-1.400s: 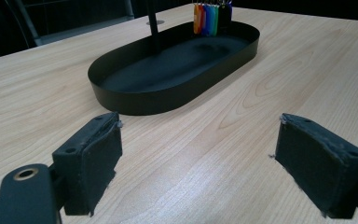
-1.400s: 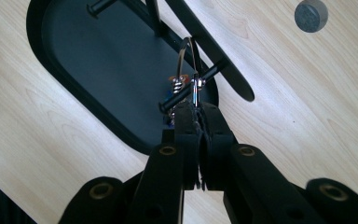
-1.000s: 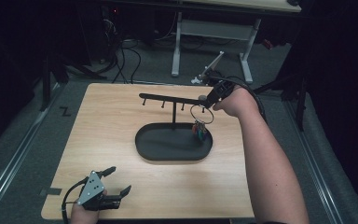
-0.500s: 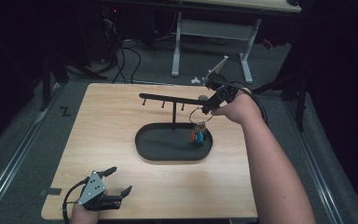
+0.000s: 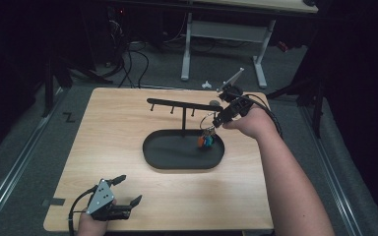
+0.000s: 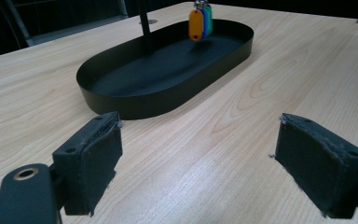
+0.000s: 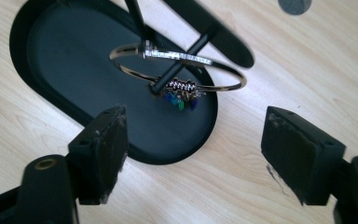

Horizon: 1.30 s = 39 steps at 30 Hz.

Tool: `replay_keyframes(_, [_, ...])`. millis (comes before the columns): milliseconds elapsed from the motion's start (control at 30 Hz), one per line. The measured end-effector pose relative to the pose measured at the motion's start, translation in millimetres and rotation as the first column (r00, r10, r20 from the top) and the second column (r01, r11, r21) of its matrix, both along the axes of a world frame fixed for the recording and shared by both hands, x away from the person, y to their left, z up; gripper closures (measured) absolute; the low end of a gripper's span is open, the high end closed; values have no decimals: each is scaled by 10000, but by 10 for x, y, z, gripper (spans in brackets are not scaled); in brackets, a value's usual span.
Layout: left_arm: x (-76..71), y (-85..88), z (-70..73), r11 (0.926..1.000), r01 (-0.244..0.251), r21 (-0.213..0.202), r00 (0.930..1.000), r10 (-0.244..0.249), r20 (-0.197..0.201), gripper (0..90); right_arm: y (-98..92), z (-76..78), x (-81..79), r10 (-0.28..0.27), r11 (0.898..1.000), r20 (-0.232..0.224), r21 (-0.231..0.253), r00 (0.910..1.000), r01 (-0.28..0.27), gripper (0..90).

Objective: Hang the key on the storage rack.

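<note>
Silver key ring (image 7: 177, 70) with coloured tags (image 5: 205, 141) hangs on the rack peg (image 7: 179, 70), upper centre, clear ahead of your right gripper (image 7: 193, 154), whose jaws have just been opening wide with nothing between them.

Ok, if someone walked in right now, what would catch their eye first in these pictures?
Probably the key ring with its bright orange, green and blue tags, hanging from a peg of the black rack above the oval tray mid-table. Next, the right gripper just beside it, whose jaws have just been opening and stand clear of the ring. The left gripper sits open at the table's near edge.
</note>
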State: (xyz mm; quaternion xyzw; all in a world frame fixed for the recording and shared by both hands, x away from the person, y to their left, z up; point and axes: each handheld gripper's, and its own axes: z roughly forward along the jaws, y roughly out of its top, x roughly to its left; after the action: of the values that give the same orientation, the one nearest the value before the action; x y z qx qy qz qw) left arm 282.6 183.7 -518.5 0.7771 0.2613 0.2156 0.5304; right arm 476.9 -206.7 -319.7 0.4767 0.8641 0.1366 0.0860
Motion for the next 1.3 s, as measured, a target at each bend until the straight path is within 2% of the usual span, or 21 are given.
replay_keyframes(233, [-9, 2, -10, 10000, 31, 91, 10000, -31, -33, 150, -53, -139, -84, -103, 9999, -1, 45, 9999, 103, 199])
replay_keyframes(267, [-10, 4, -11, 10000, 9, 87, 10000, -9, -19, 150, -72, -169, -89, 107, 9999, 60, -58, 9999, -107, 202])
replay_keyframes(367, [-12, 4, -12, 9999, -1, 106, 10000, 1, -11, 150, -101, -284, -138, 234, 9990, 142, -384, 9996, -228, 190])
replay_keyframes(433, [-12, 1, -12, 9998, 28, 171, 10000, -27, -60, 150, -126, -338, -160, 126, 9993, 93, -342, 9999, -122, 177])
replay_keyframes(667, [-10, -6, -19, 9998, 20, 178, 10000, -18, -64, 150, -243, -594, -275, -111, 9999, 2, 3, 9999, 111, 152])
replay_keyframes(700, [-12, -6, -20, 9999, 14, 169, 10000, -13, -81, 150, -282, -695, -328, -82, 9998, 56, 162, 10000, 81, 145])
replay_keyframes(767, [-15, -7, -20, 9999, 25, 162, 10000, -23, -82, 150, -292, -728, -349, -105, 9998, 94, 162, 9999, 103, 139])
replay_keyframes(833, [-15, -6, -21, 9998, 40, 197, 10000, -39, -72, 150, -342, -863, -440, -238, 9995, 173, 217, 9996, 235, 128])
replay_keyframes(933, [-13, -6, -22, 9998, 34, 205, 10000, -32, -81, 150, -364, -935, -503, -345, 9992, 220, 224, 9992, 340, 111])
replay_keyframes(1200, [-14, -16, -31, 9997, 40, 257, 9999, -37, -107, 150, -427, -1172, -769, -334, 9942, 685, 1045, 9971, 262, 97])
replay_keyframes(1300, [-15, -17, -32, 9996, 60, 274, 9999, -56, -125, 150, -435, -1254, -865, -175, 9898, 750, 1424, 9970, 67, 98])
